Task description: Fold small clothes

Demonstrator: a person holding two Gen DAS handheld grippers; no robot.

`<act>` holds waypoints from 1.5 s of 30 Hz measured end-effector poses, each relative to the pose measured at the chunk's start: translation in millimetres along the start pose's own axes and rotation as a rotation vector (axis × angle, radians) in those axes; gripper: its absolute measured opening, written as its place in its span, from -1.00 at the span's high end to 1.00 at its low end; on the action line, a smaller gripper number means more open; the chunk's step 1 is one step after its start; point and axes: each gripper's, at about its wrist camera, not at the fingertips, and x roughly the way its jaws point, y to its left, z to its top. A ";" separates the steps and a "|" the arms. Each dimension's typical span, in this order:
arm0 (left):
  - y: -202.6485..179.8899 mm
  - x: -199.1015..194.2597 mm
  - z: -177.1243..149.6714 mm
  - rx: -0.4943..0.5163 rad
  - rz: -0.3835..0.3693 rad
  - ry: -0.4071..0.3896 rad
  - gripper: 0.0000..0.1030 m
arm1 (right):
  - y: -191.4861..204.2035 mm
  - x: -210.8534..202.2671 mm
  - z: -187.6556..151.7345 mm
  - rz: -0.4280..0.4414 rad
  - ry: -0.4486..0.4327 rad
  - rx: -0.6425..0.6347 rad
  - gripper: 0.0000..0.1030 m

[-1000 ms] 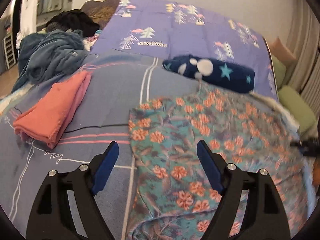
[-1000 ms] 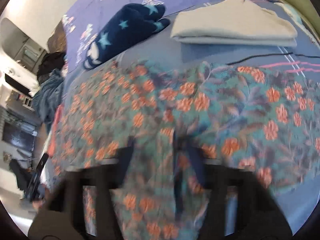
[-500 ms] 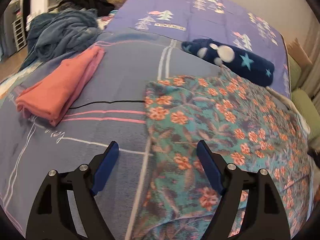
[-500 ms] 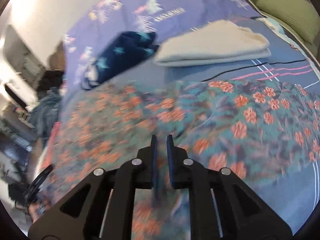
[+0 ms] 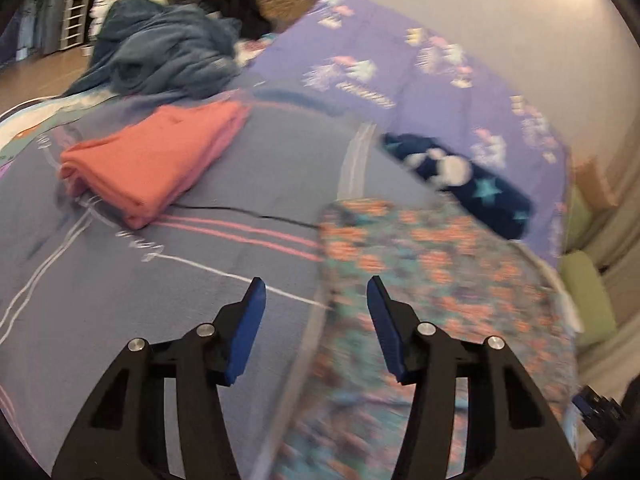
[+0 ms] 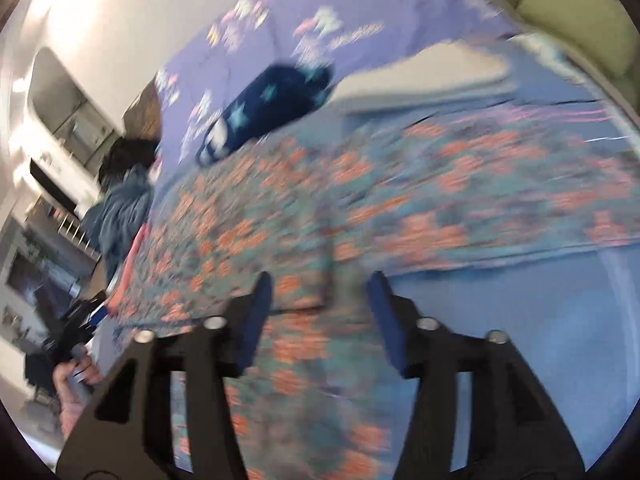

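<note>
On the bed, a floral cloth in teal w/ orange flowers was spread flat over the grey-blue striped cover; both views were blurred, so fine detail couldn't be made out. The left gripper was held above the cloth's left edge, jaws partly apart and closing; nothing was pinched between them, w/ the edge seen in the gap below; the blue pads were clear of the fabric. The right gripper was held over the cloth's near edge, jaws opening and about half apart; cloth was seen between and below them, but whether the pads touched it couldn't be told through the blur; no grip was seen.

Left of the cloth, well apart, a folded pink garment was laid on the cover; beyond it a rumpled blue-grey blanket was heaped w/ a black item behind. A navy rolled piece w/ stars was laid at the cloth's far edge, touching or just beside it; a purple sheet w/ tree prints was spread behind. In the right wrist view a folded pale cloth was seen beyond the floral one, apart from it; a green cushion was seen at the bed's far side; a hand on the other tool was seen at the lower left.
</note>
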 end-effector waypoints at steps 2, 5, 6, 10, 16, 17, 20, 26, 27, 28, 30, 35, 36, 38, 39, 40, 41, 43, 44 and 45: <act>-23.1 -9.6 -8.5 0.081 -0.045 -0.015 -0.06 | -43.0 -18.1 -1.8 -0.024 -0.026 0.122 -0.15; -59.0 -7.6 -22.2 0.200 -0.051 -0.005 -0.19 | -106.3 -43.1 -17.3 -0.009 -0.074 0.348 0.10; -72.2 -4.1 -27.3 0.233 -0.053 0.010 -0.23 | -127.3 -52.9 -22.6 -0.015 -0.106 0.426 0.10; -112.1 4.5 -41.6 0.305 -0.087 -0.006 -0.61 | -198.7 -76.9 -37.0 -0.076 -0.231 0.651 -0.26; -165.3 16.4 -56.9 0.480 -0.069 0.022 -0.72 | -268.6 -60.3 -22.7 -0.038 -0.232 0.788 -0.26; -170.4 18.8 -57.4 0.489 -0.080 0.031 -0.72 | -275.8 -56.0 -15.5 -0.029 -0.239 0.812 -0.26; -180.1 31.3 -56.9 0.467 -0.112 0.081 -0.72 | -290.5 -46.2 -2.4 -0.030 -0.274 0.861 -0.17; -184.2 52.7 -47.6 0.430 -0.056 0.061 -0.80 | -319.1 -36.9 0.5 -0.030 -0.317 0.926 0.78; -184.5 55.4 -46.3 0.439 -0.042 0.059 -0.88 | -321.5 -36.6 -0.9 -0.018 -0.319 0.927 0.82; -185.2 57.9 -44.8 0.454 -0.024 0.048 -0.89 | -322.9 -37.3 -1.2 -0.010 -0.321 0.926 0.83; -187.0 61.3 -42.3 0.485 -0.011 0.040 -0.89 | -319.7 -41.8 2.6 -0.021 -0.327 0.910 0.87; -182.6 64.1 -37.0 0.484 -0.026 0.014 -0.89 | -267.3 -67.9 33.8 -0.050 -0.390 0.744 0.88; -179.4 64.7 -36.5 0.475 -0.042 0.020 -0.89 | -245.7 -73.4 45.0 -0.037 -0.405 0.687 0.88; -173.3 66.6 -35.9 0.454 -0.065 0.036 -0.89 | -197.3 -81.6 65.6 -0.015 -0.426 0.559 0.88; -168.8 67.0 -35.6 0.438 -0.081 0.046 -0.89 | -168.5 -84.6 75.1 -0.003 -0.435 0.484 0.88; -165.9 66.9 -35.5 0.425 -0.095 0.051 -0.89 | -139.5 -86.4 82.6 0.007 -0.441 0.410 0.88; -160.7 66.1 -34.4 0.401 -0.115 0.055 -0.92 | -101.0 -86.0 90.5 0.022 -0.447 0.312 0.88; -147.9 63.2 -31.0 0.338 -0.162 0.054 -0.97 | -27.9 -77.6 96.3 0.070 -0.443 0.141 0.88; -143.6 62.5 -29.7 0.316 -0.179 0.055 -0.97 | -3.1 -71.4 96.5 0.096 -0.429 0.088 0.88; -136.7 61.9 -27.2 0.285 -0.204 0.059 -0.97 | 24.4 -61.9 94.0 0.131 -0.404 0.031 0.88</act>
